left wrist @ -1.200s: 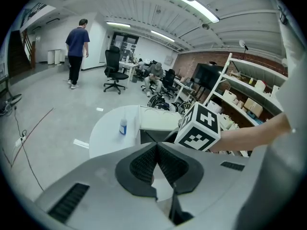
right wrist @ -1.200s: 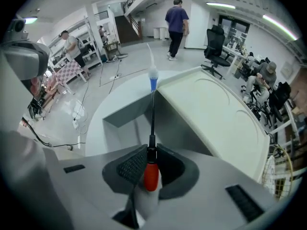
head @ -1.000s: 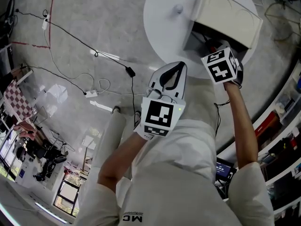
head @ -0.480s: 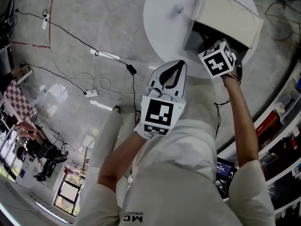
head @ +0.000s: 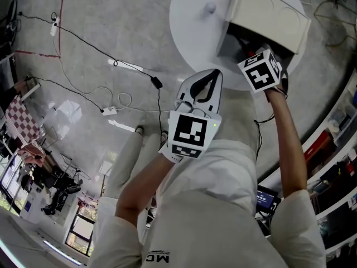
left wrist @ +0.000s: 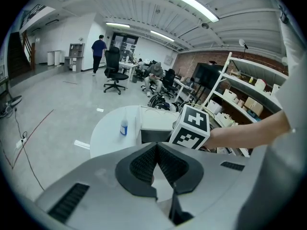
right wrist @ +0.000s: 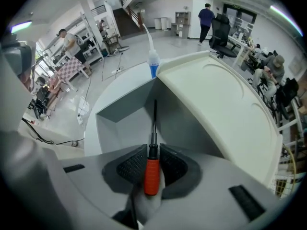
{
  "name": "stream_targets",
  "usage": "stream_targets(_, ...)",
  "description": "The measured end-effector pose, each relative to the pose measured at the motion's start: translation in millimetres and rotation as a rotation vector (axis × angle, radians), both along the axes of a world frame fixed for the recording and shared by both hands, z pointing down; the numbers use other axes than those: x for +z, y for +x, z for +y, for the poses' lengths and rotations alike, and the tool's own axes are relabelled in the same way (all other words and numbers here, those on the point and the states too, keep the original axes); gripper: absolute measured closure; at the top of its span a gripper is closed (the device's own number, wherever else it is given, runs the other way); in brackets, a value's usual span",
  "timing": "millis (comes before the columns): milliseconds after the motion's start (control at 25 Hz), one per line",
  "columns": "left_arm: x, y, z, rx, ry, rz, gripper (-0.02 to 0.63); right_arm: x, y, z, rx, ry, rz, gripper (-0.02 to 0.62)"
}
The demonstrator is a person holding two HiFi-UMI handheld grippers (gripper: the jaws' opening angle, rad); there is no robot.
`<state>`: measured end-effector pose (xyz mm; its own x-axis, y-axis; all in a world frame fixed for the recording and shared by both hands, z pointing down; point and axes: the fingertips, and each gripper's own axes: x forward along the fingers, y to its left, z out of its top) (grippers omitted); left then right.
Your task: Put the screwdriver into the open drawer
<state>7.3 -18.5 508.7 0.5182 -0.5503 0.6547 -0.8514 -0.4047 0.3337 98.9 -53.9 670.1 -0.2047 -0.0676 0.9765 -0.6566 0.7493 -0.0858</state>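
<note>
Red-handled screwdriver (right wrist: 151, 174) is clamped in my right gripper (right wrist: 152, 150), shaft pointing straight ahead into the drawer (right wrist: 120, 120); left gripper (left wrist: 156, 146) hangs well back, jaws together.

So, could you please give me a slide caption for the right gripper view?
Right gripper holds a red-handled screwdriver, tip pointing into the open drawer.
</note>
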Motion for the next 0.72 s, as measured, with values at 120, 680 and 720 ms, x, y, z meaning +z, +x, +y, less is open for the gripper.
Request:
stream_targets(120, -2.0, -0.6, 0.9, 0.007, 0.006, 0.0, 0.595, -5.1, 1.3, 0.0, 0.018, 0.022, -0.015, 0.477)
stream_targets(680, -40.2, -2.9, 2.2, 0.039, 0.082, 0.009, 0.595, -77.3, 0.5, 11.2, 0.119, 0.165, -0.144, 0.477)
stream_targets(720, -44.4, -3.9, 1.9, 0.042, 0.09, 0.01, 0.595, -85.2, -0.1, 11.2, 0.129, 0.181, -0.153, 0.477)
